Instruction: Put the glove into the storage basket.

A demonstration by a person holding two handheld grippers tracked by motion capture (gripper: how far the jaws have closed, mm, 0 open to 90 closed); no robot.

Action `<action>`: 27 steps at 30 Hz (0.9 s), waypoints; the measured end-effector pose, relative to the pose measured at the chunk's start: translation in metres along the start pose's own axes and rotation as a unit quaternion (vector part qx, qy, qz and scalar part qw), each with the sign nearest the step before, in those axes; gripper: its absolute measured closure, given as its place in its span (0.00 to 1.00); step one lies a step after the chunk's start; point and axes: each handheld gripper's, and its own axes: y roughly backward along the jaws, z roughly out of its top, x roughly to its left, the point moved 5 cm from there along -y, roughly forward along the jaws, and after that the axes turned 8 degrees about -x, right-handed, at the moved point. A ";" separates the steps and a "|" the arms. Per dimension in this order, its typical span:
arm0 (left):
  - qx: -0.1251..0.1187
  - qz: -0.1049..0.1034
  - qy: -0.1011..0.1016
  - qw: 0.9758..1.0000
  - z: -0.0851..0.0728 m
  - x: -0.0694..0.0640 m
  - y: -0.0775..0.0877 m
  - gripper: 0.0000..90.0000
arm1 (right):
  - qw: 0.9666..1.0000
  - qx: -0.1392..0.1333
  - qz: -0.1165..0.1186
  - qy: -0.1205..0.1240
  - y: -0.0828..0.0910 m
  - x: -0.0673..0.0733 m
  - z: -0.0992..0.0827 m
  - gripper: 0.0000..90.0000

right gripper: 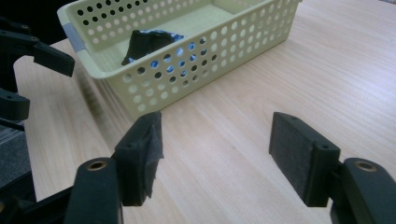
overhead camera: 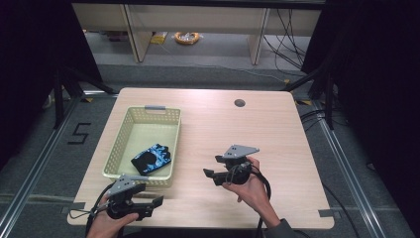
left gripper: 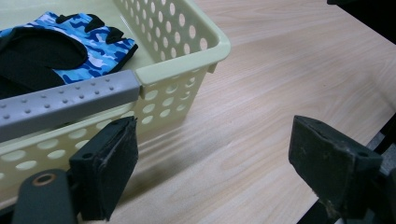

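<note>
Right claw (overhead camera: 209, 173): jaws apart, nothing between them, held above bare wood beside the basket.
Left claw (overhead camera: 157, 202): jaws apart and empty, just off the basket's near end.
Glove (overhead camera: 151, 158): blue camouflage fabric glove with black palm, lying in the near half of the pale yellow perforated plastic basket (overhead camera: 174, 144).
Its lie: long axis slanted across the basket floor; which end the fingers take, I cannot tell.
Step done well: I'd judge both claws should back off level over the light wooden tabletop (overhead camera: 257, 134), without nudging the basket wall.
</note>
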 end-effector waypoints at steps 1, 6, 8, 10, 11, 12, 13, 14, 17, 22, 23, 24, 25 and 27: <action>0.002 0.002 0.001 1.000 0.000 0.000 0.001 0.17 | 1.000 0.001 -0.003 0.001 0.002 0.001 -0.001 0.38; 0.001 -0.003 0.003 1.000 -0.003 -0.001 -0.001 0.17 | 1.000 -0.005 -0.003 -0.004 0.009 0.003 -0.006 0.35; 0.002 -0.006 0.004 1.000 -0.006 -0.003 -0.002 0.17 | 1.000 -0.004 -0.003 -0.006 0.013 0.004 -0.011 0.34; 0.003 -0.006 0.004 1.000 -0.006 -0.004 -0.003 0.17 | 1.000 -0.011 0.003 -0.007 0.012 0.005 -0.012 0.34; 0.003 -0.008 -0.003 1.000 -0.007 -0.005 -0.003 0.17 | 1.000 -0.005 -0.002 -0.011 0.015 0.005 -0.014 0.34; 0.004 -0.008 -0.008 1.000 -0.008 -0.005 -0.003 0.17 | 1.000 -0.008 -0.003 -0.012 0.016 0.005 -0.017 0.33; 0.004 -0.008 -0.008 1.000 -0.008 -0.005 -0.003 0.17 | 1.000 -0.004 -0.006 -0.015 0.018 0.006 -0.018 0.33; 0.003 -0.011 -0.007 1.000 -0.008 -0.006 -0.003 0.17 | 1.000 -0.004 -0.006 -0.015 0.018 0.006 -0.018 0.33; 0.004 -0.014 -0.007 1.000 -0.011 -0.008 -0.004 0.17 | 1.000 -0.012 -0.007 -0.019 0.021 0.006 -0.022 0.33; 0.009 -0.021 -0.010 1.000 -0.016 -0.011 -0.006 0.17 | 0.999 -0.027 -0.002 -0.022 0.027 0.009 -0.026 0.27; 0.013 -0.023 -0.019 0.999 -0.019 -0.012 -0.006 0.17 | 0.999 -0.021 -0.009 -0.032 0.030 0.011 -0.028 0.24; 0.013 -0.023 -0.019 0.999 -0.019 -0.012 -0.006 0.17 | 0.999 -0.021 -0.009 -0.032 0.030 0.011 -0.028 0.24; 0.013 -0.025 -0.019 0.999 -0.020 -0.014 -0.006 0.17 | 0.999 -0.029 -0.009 -0.024 0.029 0.010 -0.029 0.22; 0.018 -0.026 -0.016 0.999 -0.022 -0.015 -0.005 0.17 | 0.999 -0.028 -0.012 -0.032 0.035 0.012 -0.036 0.22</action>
